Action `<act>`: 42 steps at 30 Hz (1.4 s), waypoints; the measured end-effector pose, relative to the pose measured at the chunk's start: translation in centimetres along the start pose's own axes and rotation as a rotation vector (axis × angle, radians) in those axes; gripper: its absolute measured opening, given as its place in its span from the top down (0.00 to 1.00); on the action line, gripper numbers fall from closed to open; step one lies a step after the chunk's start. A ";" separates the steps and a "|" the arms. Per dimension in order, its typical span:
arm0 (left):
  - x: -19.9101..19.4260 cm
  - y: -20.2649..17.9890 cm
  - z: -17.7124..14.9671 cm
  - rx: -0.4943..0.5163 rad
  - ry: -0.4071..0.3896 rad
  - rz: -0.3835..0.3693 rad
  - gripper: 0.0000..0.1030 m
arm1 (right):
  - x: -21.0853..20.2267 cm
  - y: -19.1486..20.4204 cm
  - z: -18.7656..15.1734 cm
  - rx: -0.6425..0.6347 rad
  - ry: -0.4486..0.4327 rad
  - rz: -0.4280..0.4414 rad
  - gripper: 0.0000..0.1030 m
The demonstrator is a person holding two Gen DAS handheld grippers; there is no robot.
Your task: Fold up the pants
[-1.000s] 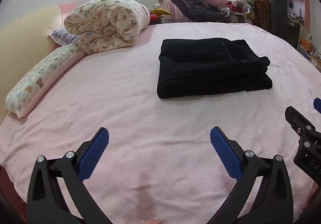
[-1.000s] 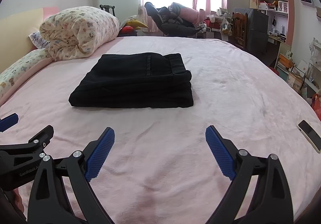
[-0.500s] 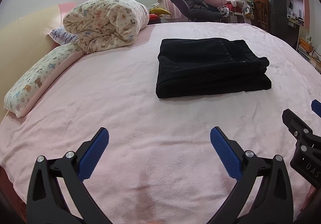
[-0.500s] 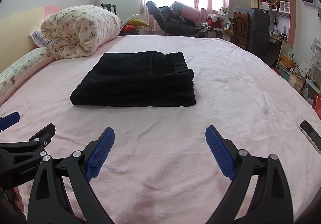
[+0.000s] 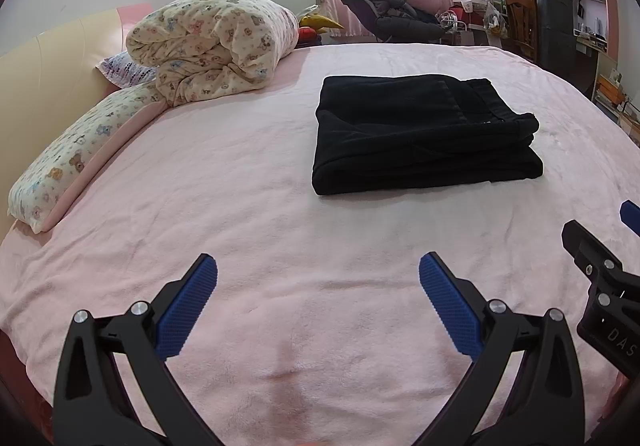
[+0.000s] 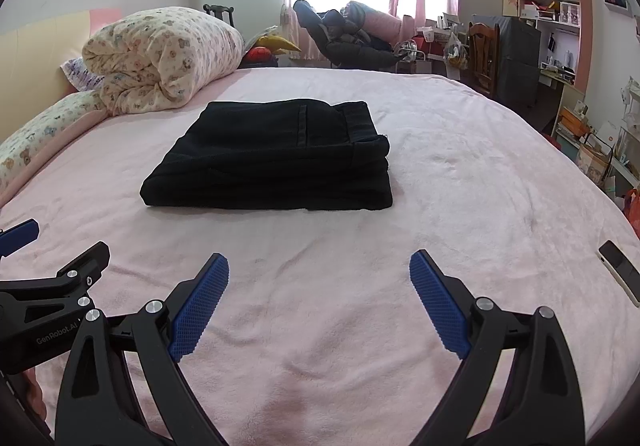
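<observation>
L wrist view: left gripper (image 5: 318,272) wide open, empty, low centre, folded black pants (image 5: 424,134) on pink blanket (image 5: 240,206) upper right of centre; R wrist view: right gripper (image 6: 319,272) wide open, empty, pants (image 6: 272,158) centre-left.

Pants (image 5: 424,134), folded, lie on the blanket (image 5: 248,182), centre-right of the left wrist frame. Rolled duvet (image 5: 212,46) sits upper left, behind and left of the pants. Pillow (image 5: 76,162) lies at the left edge, below the duvet. Phone (image 6: 620,270) lies on the blanket at the right edge of the right wrist frame. Chair (image 6: 484,54) and shelves (image 6: 560,18) stand upper right, beyond the bed.
</observation>
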State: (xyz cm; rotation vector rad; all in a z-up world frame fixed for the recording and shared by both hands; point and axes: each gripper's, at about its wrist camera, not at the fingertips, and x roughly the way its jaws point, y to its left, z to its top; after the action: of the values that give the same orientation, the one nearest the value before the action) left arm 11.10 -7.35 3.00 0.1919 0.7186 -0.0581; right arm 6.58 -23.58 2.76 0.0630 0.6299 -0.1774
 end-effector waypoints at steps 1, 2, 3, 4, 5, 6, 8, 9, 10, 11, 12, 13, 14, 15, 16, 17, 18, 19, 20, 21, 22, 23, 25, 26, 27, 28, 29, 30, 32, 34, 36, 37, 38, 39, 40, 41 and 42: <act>0.0 0.0 0.0 0.000 0.000 -0.001 0.02 | 0.0 0.0 0.0 -0.001 0.000 0.000 0.09; 0.0 0.0 0.0 -0.002 0.001 -0.001 0.02 | 0.1 0.0 0.0 -0.002 0.001 0.001 0.09; 0.0 0.0 0.0 -0.003 0.001 -0.002 0.02 | 0.1 0.0 0.0 -0.001 0.001 0.001 0.09; 0.0 0.0 0.0 -0.005 0.002 -0.003 0.02 | 0.1 0.0 0.0 -0.001 0.002 0.001 0.09; 0.1 0.1 0.0 -0.007 0.002 -0.004 0.02 | 0.0 0.0 0.0 -0.001 0.001 0.000 0.09; 0.1 0.1 0.0 -0.009 0.002 -0.006 0.02 | 0.0 0.0 0.0 -0.001 0.001 0.000 0.09; 0.1 0.1 0.0 -0.008 0.003 -0.006 0.02 | 0.0 0.0 0.0 0.000 0.002 0.001 0.09; 0.1 0.0 0.0 -0.008 0.002 -0.006 0.02 | 0.0 0.0 0.0 -0.001 0.001 0.000 0.09; 0.1 0.0 0.0 -0.005 0.001 -0.007 0.02 | 0.0 0.0 0.0 -0.001 0.001 0.001 0.09; 0.1 -0.1 0.0 -0.003 0.000 -0.007 0.02 | 0.0 0.0 0.0 -0.001 0.001 0.001 0.09; 0.0 -0.1 0.0 -0.001 -0.001 -0.007 0.02 | 0.0 0.0 0.0 -0.001 0.002 0.000 0.09; 0.0 -0.2 0.0 0.001 -0.001 -0.008 0.02 | 0.1 0.0 -0.1 -0.002 0.003 0.001 0.08; 0.0 -0.3 0.0 0.003 -0.003 -0.007 0.02 | 0.1 0.0 -0.1 -0.002 0.004 0.001 0.09; 0.0 -0.3 0.1 0.004 -0.004 -0.008 0.02 | 0.2 0.0 -0.1 -0.002 0.004 0.001 0.09; 0.0 -0.3 0.1 0.003 -0.004 -0.010 0.02 | 0.2 0.0 -0.1 -0.002 0.004 0.001 0.09; 0.0 -0.4 0.1 0.002 -0.004 -0.013 0.02 | 0.2 0.0 -0.1 -0.002 0.004 0.001 0.09; 0.0 -0.3 0.1 0.001 -0.004 -0.014 0.02 | 0.1 0.0 -0.1 -0.001 0.003 0.001 0.09; 0.0 -0.4 0.1 -0.001 -0.003 -0.013 0.02 | 0.2 0.0 -0.1 -0.002 0.003 0.001 0.09; 0.0 -0.3 0.1 -0.002 -0.002 -0.013 0.02 | 0.2 0.0 -0.1 -0.003 0.004 0.001 0.09; 0.0 -0.3 0.1 -0.002 -0.001 -0.013 0.02 | 0.2 0.0 -0.1 -0.002 0.005 0.002 0.09; 0.0 -0.3 0.1 -0.002 -0.001 -0.010 0.02 | 0.2 0.0 0.0 -0.002 0.005 0.002 0.09; 0.0 -0.4 0.1 -0.001 -0.002 -0.007 0.02 | 0.2 0.0 -0.1 -0.001 0.006 0.002 0.09; 0.0 -0.4 0.1 0.001 -0.001 0.003 0.02 | 0.3 -0.1 -0.3 -0.001 0.008 0.001 0.09; 0.0 -0.5 0.2 0.003 -0.003 0.006 0.02 | 0.4 -0.1 -0.3 -0.001 0.008 0.001 0.09; 0.0 -0.5 0.2 0.003 -0.005 0.006 0.02 | 0.4 -0.1 -0.4 -0.001 0.010 0.001 0.09; -0.1 -0.5 0.2 0.003 -0.005 0.008 0.02 | 0.5 -0.1 -0.5 -0.001 0.012 0.002 0.09; -0.1 -0.6 0.2 0.003 -0.006 0.007 0.02 | 0.5 -0.1 -0.5 -0.001 0.012 0.003 0.09; -0.1 -0.6 0.2 0.005 -0.008 0.004 0.02 | 0.5 -0.1 -0.5 -0.001 0.012 0.002 0.09; -0.2 -0.7 0.2 0.009 -0.012 0.011 0.02 | 0.6 -0.2 -0.4 -0.001 0.013 0.003 0.09; -0.3 -0.8 0.3 0.012 -0.014 0.016 0.02 | 0.6 -0.2 -0.5 0.000 0.016 0.003 0.09; -0.3 -0.8 0.3 0.006 -0.012 0.016 0.02 | 0.6 -0.2 -0.6 0.001 0.018 0.003 0.09; -0.3 -0.7 0.3 0.002 -0.010 0.015 0.02 | 0.6 -0.2 -0.6 0.000 0.017 0.003 0.09; -0.3 -0.7 0.3 -0.001 -0.010 0.018 0.02 | 0.6 -0.2 -0.5 -0.001 0.015 0.002 0.09; -0.2 -0.7 0.3 -0.002 -0.009 0.020 0.02 | 0.6 -0.2 -0.5 -0.001 0.015 0.002 0.09; -0.2 -0.6 0.3 -0.002 -0.008 0.021 0.02 | 0.6 -0.2 -0.5 0.000 0.016 0.003 0.09; -0.2 -0.6 0.3 -0.001 -0.008 0.023 0.02 | 0.6 -0.2 -0.5 0.000 0.017 0.003 0.09; -0.1 -0.6 0.3 0.000 -0.007 0.021 0.02 | 0.6 -0.2 -0.6 0.000 0.017 0.002 0.09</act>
State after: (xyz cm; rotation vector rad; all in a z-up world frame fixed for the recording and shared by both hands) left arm 11.09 -7.97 3.21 0.1992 0.7093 -0.0383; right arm 6.69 -23.83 1.92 0.0652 0.6471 -0.1747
